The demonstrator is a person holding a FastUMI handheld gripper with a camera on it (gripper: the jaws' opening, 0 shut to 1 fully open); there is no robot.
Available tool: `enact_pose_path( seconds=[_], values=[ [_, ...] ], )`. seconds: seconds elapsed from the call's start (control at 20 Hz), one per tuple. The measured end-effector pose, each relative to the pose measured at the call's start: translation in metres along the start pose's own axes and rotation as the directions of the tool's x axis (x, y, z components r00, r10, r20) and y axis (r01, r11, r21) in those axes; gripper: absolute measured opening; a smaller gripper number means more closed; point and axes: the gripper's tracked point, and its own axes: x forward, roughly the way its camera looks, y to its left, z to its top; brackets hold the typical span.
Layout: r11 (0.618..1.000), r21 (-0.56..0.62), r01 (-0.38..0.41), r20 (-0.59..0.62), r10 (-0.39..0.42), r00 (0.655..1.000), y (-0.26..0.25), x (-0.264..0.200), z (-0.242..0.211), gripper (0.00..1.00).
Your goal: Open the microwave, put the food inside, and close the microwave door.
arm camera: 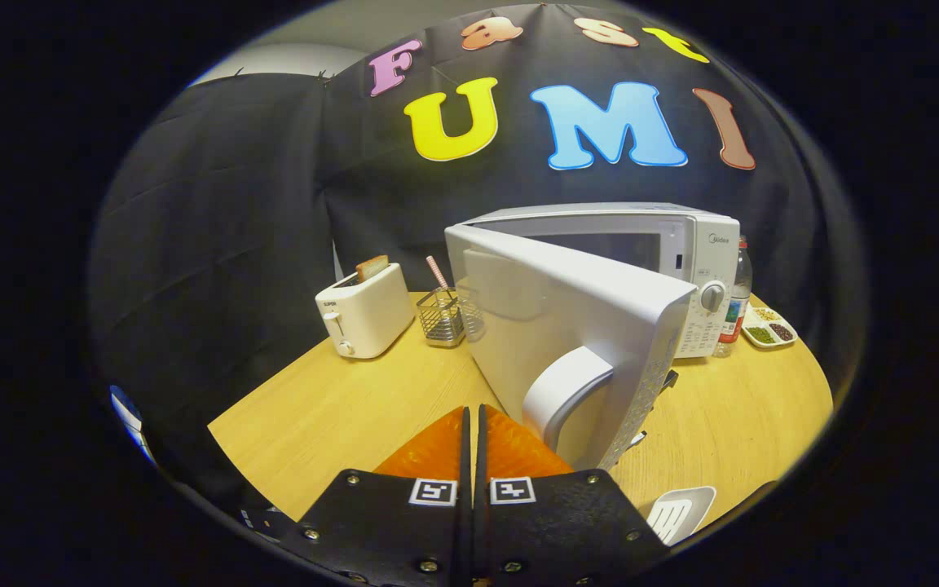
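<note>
Beside door handle [561, 391] | claw [473, 420] pressed together, empty | microwave [649, 244] cavity hidden by door [551, 326]

Gripper [472, 424] with two orange, wedge-shaped fingers [434, 450], black flat plates behind them, a square black-and-white marker [433, 492] on each plate, small silver screws [429, 564] along the plate edges
</note>
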Motion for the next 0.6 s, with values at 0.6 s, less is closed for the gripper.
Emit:
enact_pose_path(
  seconds=[0.6],
  values=[
    [0.992,0.050,0.117,0.020,-0.118,0.993,-0.093,0.046,0.039,0.01]
  ],
)
